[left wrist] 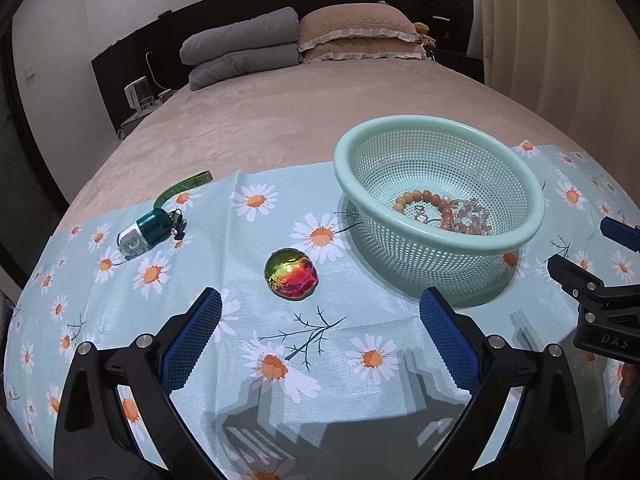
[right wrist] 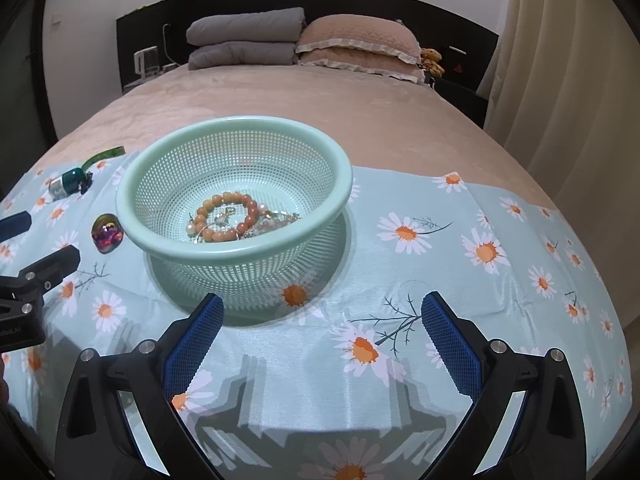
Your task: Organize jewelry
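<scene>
Perforated plastic basket (right wrist: pixel 234 184), round beaded bracelet (right wrist: pixel 228 216) inside, glossy iridescent stone (left wrist: pixel 291 275)

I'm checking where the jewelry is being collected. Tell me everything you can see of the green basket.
The green basket is a round, pale mint bowl-shaped colander, seemingly plastic, with a smooth thick rim and perforated mesh walls. It stands upright on the daisy-print cloth spread over the bed. Inside lie an orange bead bracelet, some pearls and a tangle of lighter beaded pieces. Neither hand-held gripper touches it; an iridescent round piece lies on the cloth to its left.
</scene>
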The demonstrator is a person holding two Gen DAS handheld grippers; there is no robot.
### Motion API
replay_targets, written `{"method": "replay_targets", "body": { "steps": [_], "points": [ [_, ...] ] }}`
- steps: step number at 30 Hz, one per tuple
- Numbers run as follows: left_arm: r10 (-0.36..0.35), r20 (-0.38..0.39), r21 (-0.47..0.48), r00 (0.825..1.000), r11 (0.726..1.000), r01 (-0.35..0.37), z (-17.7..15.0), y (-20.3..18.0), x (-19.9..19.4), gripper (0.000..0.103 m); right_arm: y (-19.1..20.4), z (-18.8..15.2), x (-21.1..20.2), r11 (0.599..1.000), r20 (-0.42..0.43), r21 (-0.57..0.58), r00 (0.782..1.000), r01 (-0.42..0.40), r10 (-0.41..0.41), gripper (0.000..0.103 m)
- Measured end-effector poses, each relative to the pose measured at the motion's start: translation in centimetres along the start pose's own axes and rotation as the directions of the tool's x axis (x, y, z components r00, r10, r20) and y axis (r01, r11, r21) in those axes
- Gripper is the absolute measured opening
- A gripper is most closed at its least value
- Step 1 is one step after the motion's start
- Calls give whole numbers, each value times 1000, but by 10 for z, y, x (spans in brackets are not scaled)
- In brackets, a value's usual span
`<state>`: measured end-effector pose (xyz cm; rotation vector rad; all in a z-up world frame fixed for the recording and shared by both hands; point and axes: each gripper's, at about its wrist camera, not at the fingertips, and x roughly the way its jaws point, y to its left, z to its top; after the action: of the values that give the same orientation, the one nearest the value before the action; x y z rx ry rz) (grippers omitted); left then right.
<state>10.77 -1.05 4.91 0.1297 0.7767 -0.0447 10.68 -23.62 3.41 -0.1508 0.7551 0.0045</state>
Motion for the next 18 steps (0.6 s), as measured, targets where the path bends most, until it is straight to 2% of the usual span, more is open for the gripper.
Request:
{"method": "replay_targets", "body": {
  "steps": [4,9,18],
  "points": [
    [38,-30,19,999,999,-38,-2,0,6,97,-2,0,1,1000,-7,5,1000,-8,8,95],
    [19,-37,20,999,1000,-18,-4,-1,6,97,1,-1,1,999,-1,-20,1000,29,-29,95],
    [9,-32,53,999,999,-7,-5,-8,6,97,2,-2,2,1000,-17,-16,1000,-11,11,95]
  ]
}}
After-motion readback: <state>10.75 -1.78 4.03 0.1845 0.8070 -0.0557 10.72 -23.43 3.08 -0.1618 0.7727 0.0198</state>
